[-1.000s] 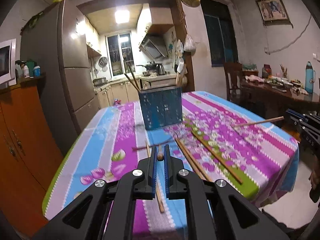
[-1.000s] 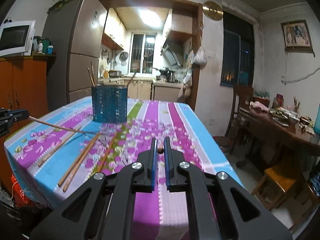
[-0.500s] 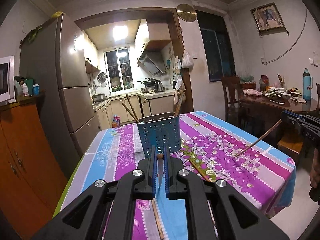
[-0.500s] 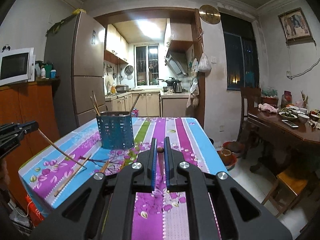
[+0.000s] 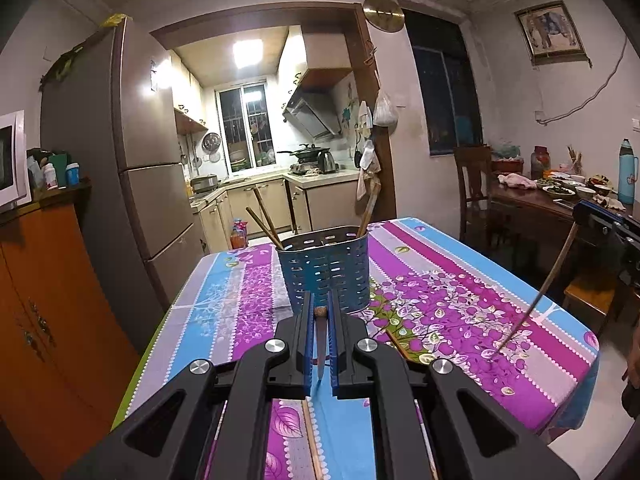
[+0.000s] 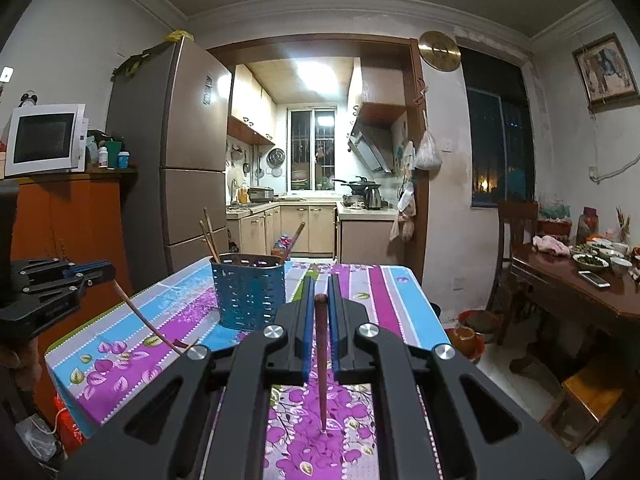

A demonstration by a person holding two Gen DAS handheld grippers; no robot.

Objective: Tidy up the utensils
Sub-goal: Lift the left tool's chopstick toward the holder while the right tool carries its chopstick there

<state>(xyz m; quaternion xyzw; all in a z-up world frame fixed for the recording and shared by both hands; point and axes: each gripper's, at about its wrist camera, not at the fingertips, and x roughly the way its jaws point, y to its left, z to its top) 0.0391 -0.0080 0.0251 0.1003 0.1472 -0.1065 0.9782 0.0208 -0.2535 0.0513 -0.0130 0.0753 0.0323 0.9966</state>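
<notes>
We see our left gripper [image 5: 319,312] clamped on a chopstick [image 5: 320,344] hanging toward six o'clock, blue utensil holder [image 5: 326,266] at twelve o'clock, our right gripper [image 6: 320,296] clamped on another chopstick [image 6: 321,360], holder at eleven o'clock on the floral tablecloth [image 6: 384,296]

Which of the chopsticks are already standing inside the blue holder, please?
The chopsticks leaning in the blue holder: two left, one right.
</notes>
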